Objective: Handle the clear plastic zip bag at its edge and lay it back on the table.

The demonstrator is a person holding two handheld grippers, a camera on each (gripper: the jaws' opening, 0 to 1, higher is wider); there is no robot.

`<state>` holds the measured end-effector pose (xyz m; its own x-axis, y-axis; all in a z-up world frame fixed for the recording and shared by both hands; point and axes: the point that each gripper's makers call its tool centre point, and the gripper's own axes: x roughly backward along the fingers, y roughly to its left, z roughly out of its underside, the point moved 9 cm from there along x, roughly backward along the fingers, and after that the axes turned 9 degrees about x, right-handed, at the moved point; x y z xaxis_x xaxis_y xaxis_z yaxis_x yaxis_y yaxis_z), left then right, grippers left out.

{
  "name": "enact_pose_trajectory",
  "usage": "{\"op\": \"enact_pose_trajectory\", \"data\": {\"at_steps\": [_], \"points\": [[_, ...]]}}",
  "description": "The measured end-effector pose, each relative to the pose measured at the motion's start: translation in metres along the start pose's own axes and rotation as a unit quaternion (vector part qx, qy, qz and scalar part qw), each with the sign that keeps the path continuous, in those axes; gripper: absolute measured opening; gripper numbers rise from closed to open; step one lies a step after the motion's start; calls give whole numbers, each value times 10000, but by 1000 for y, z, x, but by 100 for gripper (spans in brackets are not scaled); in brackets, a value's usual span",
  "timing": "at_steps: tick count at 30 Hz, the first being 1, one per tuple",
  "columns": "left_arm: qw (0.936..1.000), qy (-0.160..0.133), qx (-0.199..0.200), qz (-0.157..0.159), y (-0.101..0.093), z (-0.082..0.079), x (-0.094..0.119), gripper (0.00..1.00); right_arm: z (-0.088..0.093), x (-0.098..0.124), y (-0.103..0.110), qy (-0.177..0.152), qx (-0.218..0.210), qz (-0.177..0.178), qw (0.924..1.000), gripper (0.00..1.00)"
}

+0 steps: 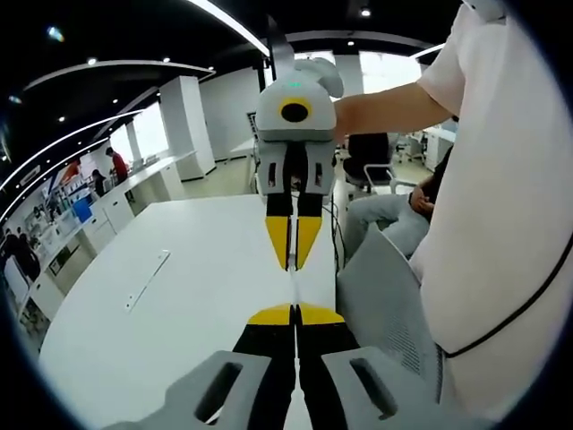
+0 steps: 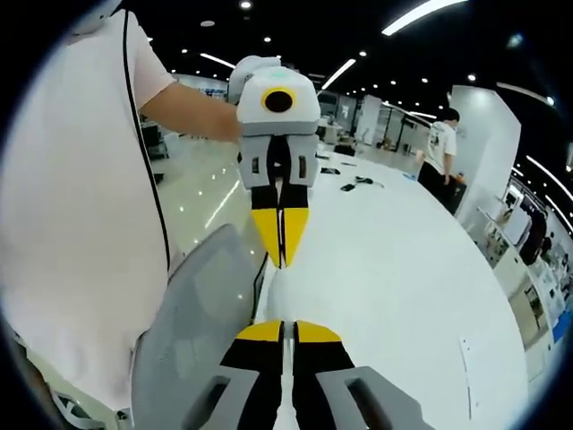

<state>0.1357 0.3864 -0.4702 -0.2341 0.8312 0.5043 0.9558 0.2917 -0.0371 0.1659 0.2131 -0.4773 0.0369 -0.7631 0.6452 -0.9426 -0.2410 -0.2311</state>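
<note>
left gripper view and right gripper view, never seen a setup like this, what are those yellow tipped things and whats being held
A person in a white shirt holds a two-jaw tool in each hand. Each tool carries a camera looking along its jaws. In the left gripper view the left tool rises from the bottom and the right tool faces it. The right gripper view is the reverse. Both tools look shut on a thin clear zip bag, seen edge-on above the white table. A grey chair stands beside the table.
</note>
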Motion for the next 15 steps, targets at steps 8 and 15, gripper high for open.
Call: {"op": "enact_pose_trajectory", "data": {"at_steps": [8, 15], "points": [[10000, -32, 12, -44, 5, 2, 4, 0, 10, 7, -4, 165, -3, 42, 9999, 0], [10000, -52, 45, -69, 6, 2, 6, 0, 18, 15, -4, 259, -41, 88, 9996, 0]]}}
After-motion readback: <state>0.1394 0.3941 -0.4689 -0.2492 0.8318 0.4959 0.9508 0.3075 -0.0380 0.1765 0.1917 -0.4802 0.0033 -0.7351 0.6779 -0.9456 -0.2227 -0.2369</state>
